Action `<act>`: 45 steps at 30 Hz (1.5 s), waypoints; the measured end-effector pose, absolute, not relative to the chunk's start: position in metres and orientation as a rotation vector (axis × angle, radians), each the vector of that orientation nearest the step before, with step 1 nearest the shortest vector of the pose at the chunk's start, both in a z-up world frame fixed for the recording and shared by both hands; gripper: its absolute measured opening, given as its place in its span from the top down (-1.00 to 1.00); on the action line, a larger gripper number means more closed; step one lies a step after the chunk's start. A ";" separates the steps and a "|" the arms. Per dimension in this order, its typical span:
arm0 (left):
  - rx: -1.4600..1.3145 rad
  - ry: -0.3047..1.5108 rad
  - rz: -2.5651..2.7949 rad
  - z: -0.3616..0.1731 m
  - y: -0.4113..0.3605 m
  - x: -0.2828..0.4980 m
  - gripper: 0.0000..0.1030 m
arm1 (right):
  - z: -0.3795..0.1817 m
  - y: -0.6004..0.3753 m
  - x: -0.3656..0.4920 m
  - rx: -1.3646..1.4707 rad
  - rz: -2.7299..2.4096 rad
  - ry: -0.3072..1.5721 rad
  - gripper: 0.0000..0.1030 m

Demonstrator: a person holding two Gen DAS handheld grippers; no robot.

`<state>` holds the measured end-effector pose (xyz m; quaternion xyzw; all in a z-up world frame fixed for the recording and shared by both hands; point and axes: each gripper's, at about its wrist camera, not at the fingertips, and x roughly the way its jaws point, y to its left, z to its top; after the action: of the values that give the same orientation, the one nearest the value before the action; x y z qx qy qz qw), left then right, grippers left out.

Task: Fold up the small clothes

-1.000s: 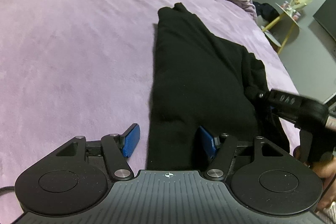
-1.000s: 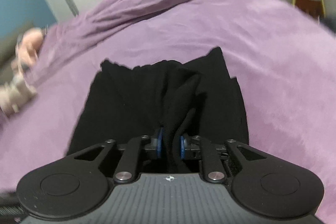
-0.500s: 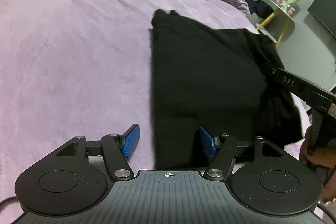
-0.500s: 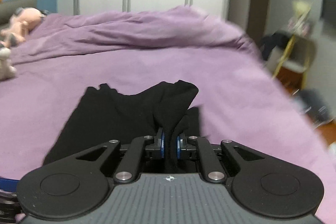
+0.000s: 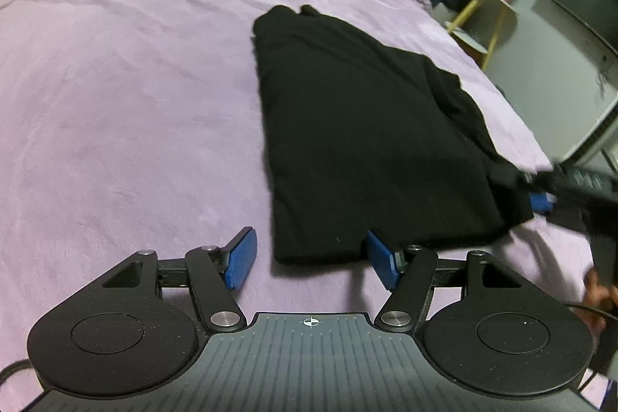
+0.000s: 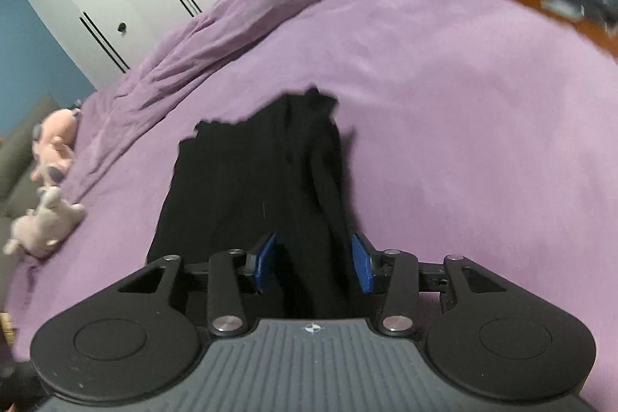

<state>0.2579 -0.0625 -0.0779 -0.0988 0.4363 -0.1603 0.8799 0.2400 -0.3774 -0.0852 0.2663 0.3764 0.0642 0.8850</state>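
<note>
Fold step ending: black knit garment [image 6: 270,188] just released between opening right gripper [image 6: 314,263] jaws; left gripper [image 5: 309,257] parted, empty. Next fold needs regrasping.

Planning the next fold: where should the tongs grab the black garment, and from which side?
Take the black garment at its near hem corner, by the left tongs, coming in low from the near edge of the purple bed cover. That edge lies flat, straight and free. The right-hand side is bunched into ridges, between the right tongs, whose jaws have just been opening.
</note>
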 end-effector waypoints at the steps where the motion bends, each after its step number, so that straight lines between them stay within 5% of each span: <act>1: -0.196 0.905 -0.345 -0.079 -0.064 0.255 -0.34 | -0.090 -0.376 0.230 0.572 0.140 0.784 0.19; 4: -0.156 0.895 -0.366 -0.080 -0.070 0.247 -0.34 | -0.094 -0.378 0.221 0.602 0.157 0.756 0.27; 9: -0.061 0.879 -0.345 -0.082 -0.083 0.244 -0.33 | -0.086 -0.376 0.230 0.581 0.145 0.709 0.82; 16: -0.130 0.868 -0.273 -0.080 -0.081 0.253 -0.21 | -0.098 -0.403 0.231 0.916 0.253 0.674 0.83; 25: -0.312 0.856 -0.232 -0.075 -0.057 0.262 0.64 | -0.090 -0.406 0.233 0.958 0.296 0.661 0.84; 37: -0.585 0.882 -0.201 -0.081 -0.028 0.264 0.71 | -0.096 -0.394 0.239 0.834 0.257 0.786 0.41; 41: -0.594 0.885 -0.199 -0.081 -0.026 0.265 0.72 | -0.100 -0.384 0.245 0.779 0.253 0.802 0.86; 45: -0.585 0.879 -0.199 -0.080 -0.020 0.265 0.74 | -0.116 -0.407 0.238 1.106 0.410 0.691 0.86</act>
<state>0.2649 -0.0198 -0.0798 -0.2786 0.4185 -0.0946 0.8592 0.2384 -0.4069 -0.1157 0.5110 0.3192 0.1894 0.7753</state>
